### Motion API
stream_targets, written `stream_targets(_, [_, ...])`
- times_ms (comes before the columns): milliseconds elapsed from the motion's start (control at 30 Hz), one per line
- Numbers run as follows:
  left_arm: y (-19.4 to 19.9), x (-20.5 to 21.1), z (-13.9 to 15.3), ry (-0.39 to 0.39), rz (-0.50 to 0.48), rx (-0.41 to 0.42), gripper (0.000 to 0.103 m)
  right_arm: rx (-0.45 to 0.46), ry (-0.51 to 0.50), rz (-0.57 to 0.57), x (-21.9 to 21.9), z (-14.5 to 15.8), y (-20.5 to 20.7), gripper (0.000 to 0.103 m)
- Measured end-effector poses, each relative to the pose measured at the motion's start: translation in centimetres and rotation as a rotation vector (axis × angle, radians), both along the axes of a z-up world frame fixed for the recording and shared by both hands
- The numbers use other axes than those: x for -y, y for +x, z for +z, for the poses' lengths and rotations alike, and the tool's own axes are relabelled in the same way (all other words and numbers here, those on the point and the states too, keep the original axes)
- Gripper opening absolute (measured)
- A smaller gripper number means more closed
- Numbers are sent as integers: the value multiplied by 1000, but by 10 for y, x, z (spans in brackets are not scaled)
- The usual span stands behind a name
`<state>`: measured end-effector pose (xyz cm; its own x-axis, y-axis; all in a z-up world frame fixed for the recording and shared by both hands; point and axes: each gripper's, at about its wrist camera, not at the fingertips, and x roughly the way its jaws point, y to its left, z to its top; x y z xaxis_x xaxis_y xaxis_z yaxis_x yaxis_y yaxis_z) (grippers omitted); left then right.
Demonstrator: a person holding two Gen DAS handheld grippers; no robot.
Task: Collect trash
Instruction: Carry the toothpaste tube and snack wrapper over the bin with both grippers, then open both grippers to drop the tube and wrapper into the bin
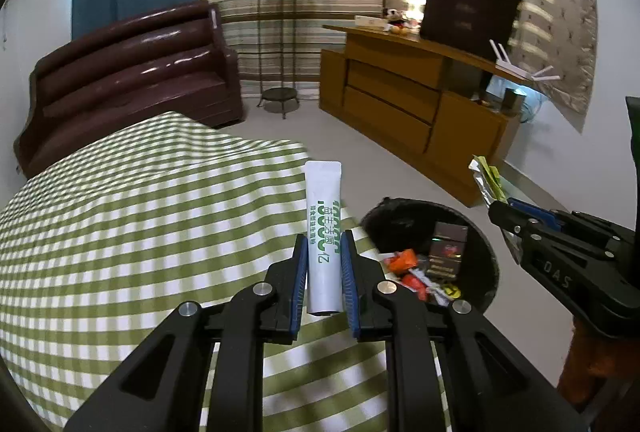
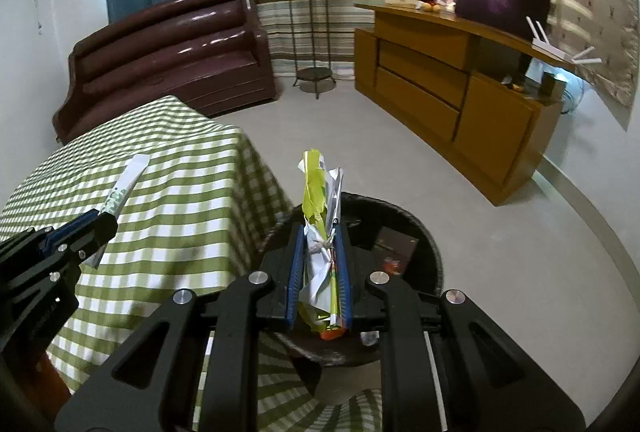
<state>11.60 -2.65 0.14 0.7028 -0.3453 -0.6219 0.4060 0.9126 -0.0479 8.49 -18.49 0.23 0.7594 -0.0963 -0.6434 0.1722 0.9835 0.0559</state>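
Over the green-checked tablecloth (image 1: 120,232) and right at its edge, the round black trash bin (image 1: 490,252) sits on the floor, already holding a dark box, orange wrappers and a few small scraps. That's the target, and it's wide-mouthed, so the aim doesn't look demanding. The left gripper (image 1: 324,244) is clamped on a white sachet (image 1: 323,199) with green print, held near its lower half with the sealed top standing upright above the pads, over the table's corner and just short of the bin. It looks light, flat and slick, a film pack that should bend rather than break; pinching it across the flat faces as here seems the safe hold. The right gripper (image 2: 319,236) is closed on a crumpled bundle of wrappers (image 2: 318,199), yellow-green and silvery foil, bunched between the blue pads and poking up past the tips, with the bin directly below in its own view. That wad looks feather-light, soft and springy, likely to cling or flutter on release; gripping the dense knotted middle, as now, looks right. Nothing fragile here, just slippery and floaty.
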Motion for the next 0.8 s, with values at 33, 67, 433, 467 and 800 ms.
stream_targets(33, [-1, 6, 0, 1, -7, 4, 18, 1, 2, -9, 4, -1, 0, 16])
stream_targets(67, [-1, 11, -1, 2, -14, 5, 18, 1, 2, -15, 7, -1, 0, 16])
stream_targets(433, [15, 54, -13, 29, -78, -4, 18, -6, 10, -63, 35, -11, 8, 16])
stream_targets(467, [16, 57, -14, 32, -82, -6, 18, -7, 12, -67, 36, -13, 9, 16])
stream_targets(800, [30, 81, -29, 63, -99, -22, 18, -23, 28, -93, 45, -25, 22, 16])
